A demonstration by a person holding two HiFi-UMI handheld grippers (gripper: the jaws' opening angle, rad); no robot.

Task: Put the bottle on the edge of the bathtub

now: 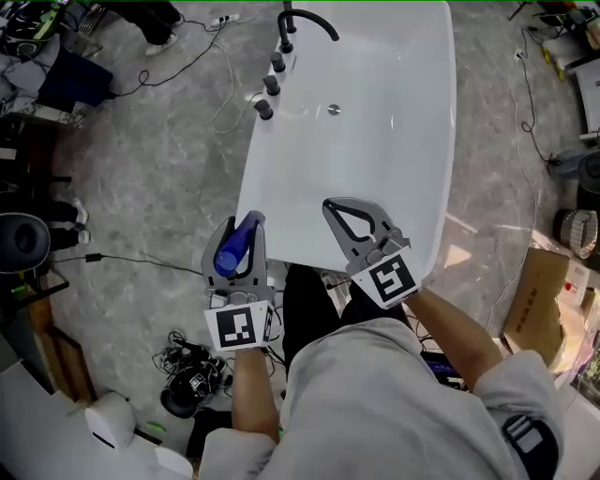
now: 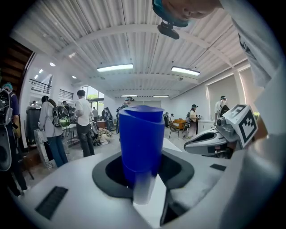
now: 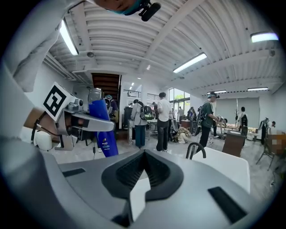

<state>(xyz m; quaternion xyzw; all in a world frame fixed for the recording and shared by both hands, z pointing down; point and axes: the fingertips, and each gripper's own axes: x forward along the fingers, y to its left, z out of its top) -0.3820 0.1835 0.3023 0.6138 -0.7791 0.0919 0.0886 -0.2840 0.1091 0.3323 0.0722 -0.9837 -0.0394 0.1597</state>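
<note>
A blue bottle [image 1: 232, 251] lies along my left gripper [image 1: 242, 230], whose jaws are shut on it, just off the near left rim of the white bathtub [image 1: 251, 187]. In the left gripper view the bottle [image 2: 140, 138] stands up between the pads and fills the middle. My right gripper [image 1: 332, 208] hovers over the tub's near end, jaws shut with nothing between them. The right gripper view shows its closed jaws [image 3: 143, 156], and the bottle [image 3: 102, 129] in the left gripper off to the left.
A black faucet [image 1: 302, 23] and three dark knobs [image 1: 270, 84] sit on the tub's far left rim. Cables and black gear [image 1: 192, 370] lie on the grey floor at the left, a cardboard box [image 1: 534, 300] at the right. Several people stand far off.
</note>
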